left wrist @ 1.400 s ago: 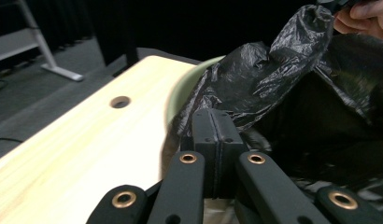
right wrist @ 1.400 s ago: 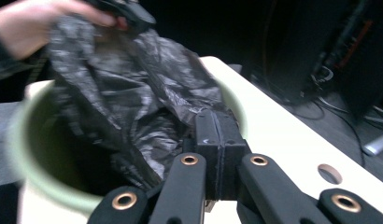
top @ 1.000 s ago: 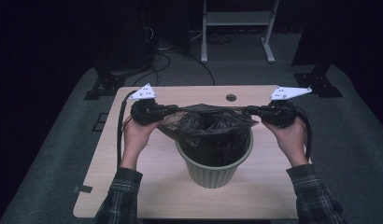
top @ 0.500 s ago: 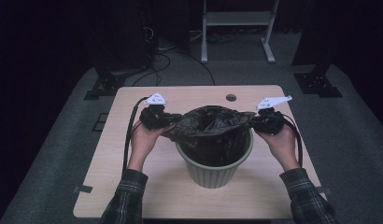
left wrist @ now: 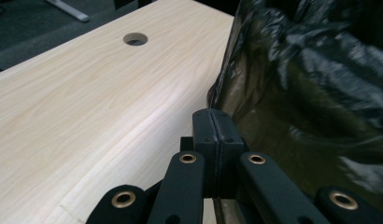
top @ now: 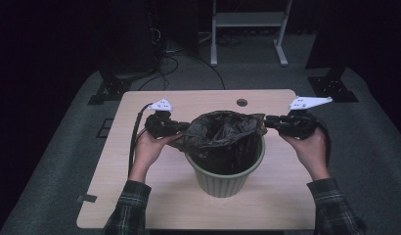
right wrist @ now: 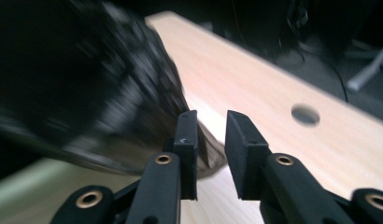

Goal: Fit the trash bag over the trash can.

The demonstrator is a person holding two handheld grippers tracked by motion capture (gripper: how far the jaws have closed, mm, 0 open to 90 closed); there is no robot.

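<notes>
Bag (top: 223, 132) rim in left tool (top: 181, 128)

no readable txt, labels, brands or nos. anywhere: nothing legible on the counter (top: 140, 196), bin liner (top: 223, 132) or green bin (top: 223, 181).

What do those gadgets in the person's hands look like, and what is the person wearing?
Each gripper, left and right, is a black handheld body with two flat-faced black jaws on linked arms pinned with brass-coloured rivets. A pale grey three-cornered plate with small dark marks sits on top of each. A black cable trails from each. The sleeves are dark plaid.
</notes>
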